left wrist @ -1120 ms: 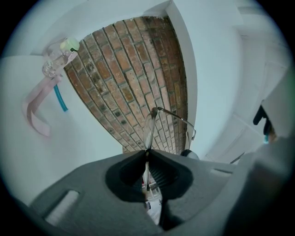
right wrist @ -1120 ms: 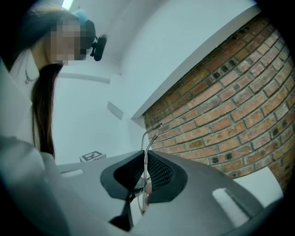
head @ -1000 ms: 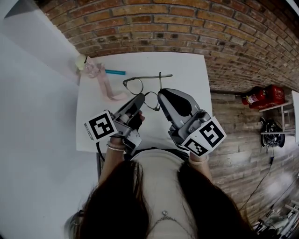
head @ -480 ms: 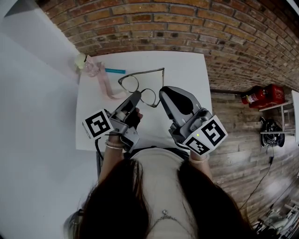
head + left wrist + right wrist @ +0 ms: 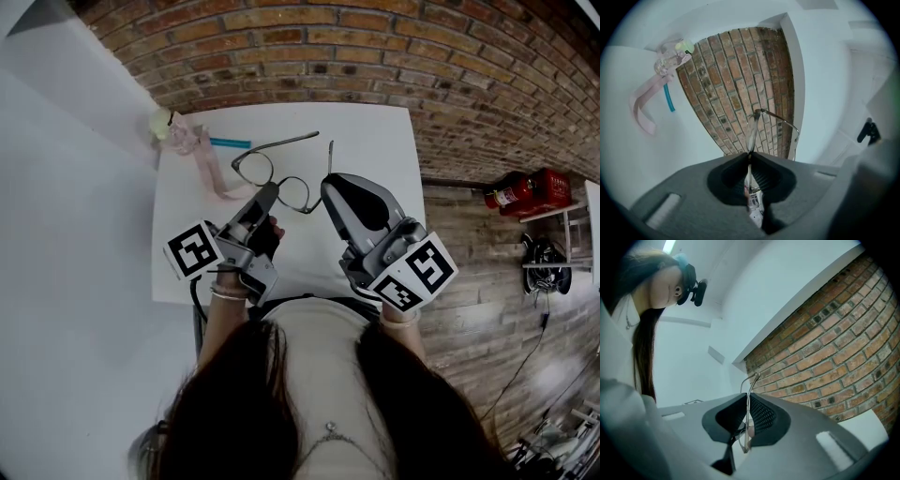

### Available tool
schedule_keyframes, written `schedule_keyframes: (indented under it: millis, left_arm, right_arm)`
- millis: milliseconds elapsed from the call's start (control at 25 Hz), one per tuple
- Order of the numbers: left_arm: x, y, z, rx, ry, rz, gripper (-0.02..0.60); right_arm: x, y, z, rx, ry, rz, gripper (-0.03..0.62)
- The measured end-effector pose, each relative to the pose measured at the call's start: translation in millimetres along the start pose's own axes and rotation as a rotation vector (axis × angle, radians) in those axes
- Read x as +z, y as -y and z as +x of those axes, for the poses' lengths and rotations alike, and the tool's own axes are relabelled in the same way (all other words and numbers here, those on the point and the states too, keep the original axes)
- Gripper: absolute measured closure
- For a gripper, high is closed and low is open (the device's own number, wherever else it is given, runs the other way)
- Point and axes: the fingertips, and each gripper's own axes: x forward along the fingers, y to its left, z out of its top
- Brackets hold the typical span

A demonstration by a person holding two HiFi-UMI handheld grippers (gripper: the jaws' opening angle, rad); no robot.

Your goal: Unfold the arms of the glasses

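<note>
Above the near half of the white table (image 5: 375, 234), the left gripper (image 5: 269, 194) has its 2 jaws pressed together on the rim of the nearer lens of the glasses (image 5: 277, 179), and the right gripper (image 5: 328, 184) has its jaws closed on the near end of 1 arm. The front of the frame runs from near right to far left; the pinched arm points straight away toward the brick wall (image 5: 375, 56), and the other arm stretches rightward from the far lens. Beyond them a pink ribbon (image 5: 214, 173) and a blue pen (image 5: 231, 143) lie at the table's far left.
</note>
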Motion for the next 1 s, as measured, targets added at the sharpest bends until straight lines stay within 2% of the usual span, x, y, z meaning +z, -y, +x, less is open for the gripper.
schedule_keyframes:
  millis: [1000]
  left_arm:
    - [5.5,-3.1,-8.2,-0.026,0.067,-0.114,0.561]
  right_arm:
    - [7.8,-3.7,-8.3,0.012,0.025,0.008,0.568]
